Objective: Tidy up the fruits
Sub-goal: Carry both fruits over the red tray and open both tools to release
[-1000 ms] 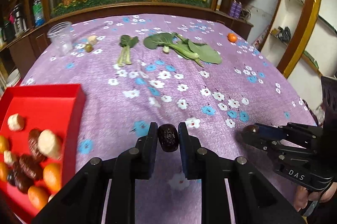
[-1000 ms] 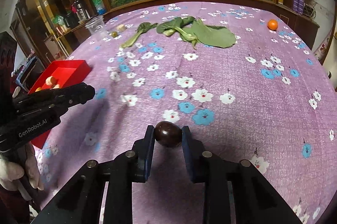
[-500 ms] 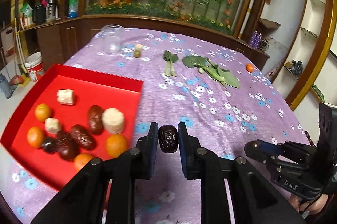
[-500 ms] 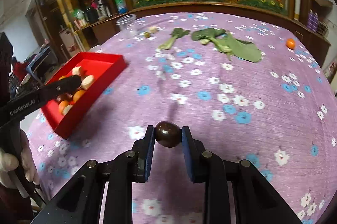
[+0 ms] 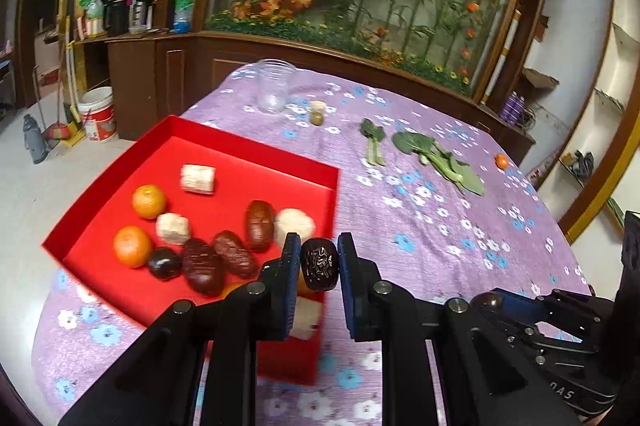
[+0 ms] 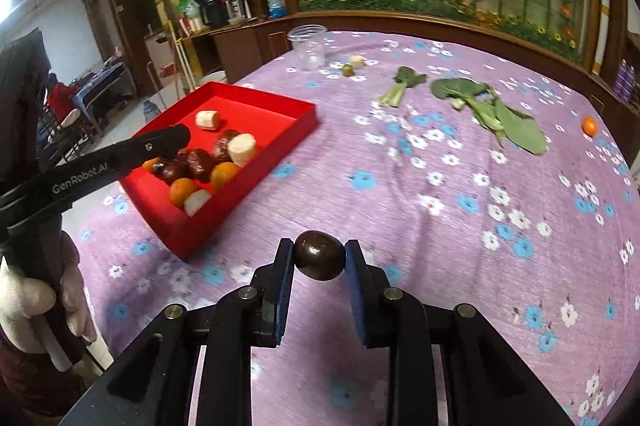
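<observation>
My left gripper (image 5: 319, 266) is shut on a wrinkled dark date (image 5: 319, 265), held over the near right corner of the red tray (image 5: 256, 150). The tray holds oranges (image 5: 149, 201), white chunks (image 5: 197, 179) and several dark dates (image 5: 259, 225). My right gripper (image 6: 319, 260) is shut on a smooth dark brown fruit (image 6: 319, 259), above the purple cloth to the right of the red tray (image 6: 280, 142). In the right wrist view the left gripper (image 6: 172, 142) reaches over the tray. The right gripper (image 5: 486, 302) shows at the lower right of the left wrist view.
On the flowered purple tablecloth (image 6: 460, 226) lie green leafy vegetables (image 6: 492, 114), a lone orange (image 6: 589, 125) at the far right, a clear plastic cup (image 6: 307, 46) and two small fruits (image 6: 352, 66) at the back. A gloved hand (image 6: 32, 298) holds the left gripper.
Both grippers have swung left towards the red tray, each still holding its fruit. The left one now hangs over the tray's near corner; the tray looms larger in both views.
</observation>
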Demonstrator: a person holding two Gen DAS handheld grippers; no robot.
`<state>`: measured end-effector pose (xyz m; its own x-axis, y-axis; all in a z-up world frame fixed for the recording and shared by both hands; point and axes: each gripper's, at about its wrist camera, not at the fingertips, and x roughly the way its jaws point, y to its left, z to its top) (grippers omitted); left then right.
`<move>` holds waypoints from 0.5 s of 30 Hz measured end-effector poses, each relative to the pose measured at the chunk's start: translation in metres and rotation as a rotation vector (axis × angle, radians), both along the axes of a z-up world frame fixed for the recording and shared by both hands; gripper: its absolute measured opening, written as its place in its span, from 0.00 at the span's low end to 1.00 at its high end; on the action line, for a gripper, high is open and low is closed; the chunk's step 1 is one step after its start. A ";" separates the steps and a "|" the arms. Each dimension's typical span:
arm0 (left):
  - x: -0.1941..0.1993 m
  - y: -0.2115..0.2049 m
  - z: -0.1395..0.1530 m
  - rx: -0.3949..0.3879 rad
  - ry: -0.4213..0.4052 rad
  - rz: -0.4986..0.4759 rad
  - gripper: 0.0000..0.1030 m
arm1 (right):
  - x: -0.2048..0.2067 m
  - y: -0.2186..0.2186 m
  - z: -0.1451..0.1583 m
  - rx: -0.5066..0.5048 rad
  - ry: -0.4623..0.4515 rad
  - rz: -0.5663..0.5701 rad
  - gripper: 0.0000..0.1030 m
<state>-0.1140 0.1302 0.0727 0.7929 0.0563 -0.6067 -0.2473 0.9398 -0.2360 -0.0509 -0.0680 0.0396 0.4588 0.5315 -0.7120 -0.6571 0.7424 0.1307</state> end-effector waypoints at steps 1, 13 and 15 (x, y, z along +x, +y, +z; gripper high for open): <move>-0.001 0.004 0.000 -0.002 0.000 0.010 0.18 | 0.000 0.006 0.002 -0.002 -0.003 0.009 0.27; -0.013 0.051 -0.010 0.019 0.012 0.129 0.18 | 0.006 0.082 0.009 -0.022 0.005 0.111 0.28; -0.013 0.058 -0.013 0.021 0.018 0.142 0.18 | 0.008 0.096 0.010 -0.030 -0.003 0.126 0.28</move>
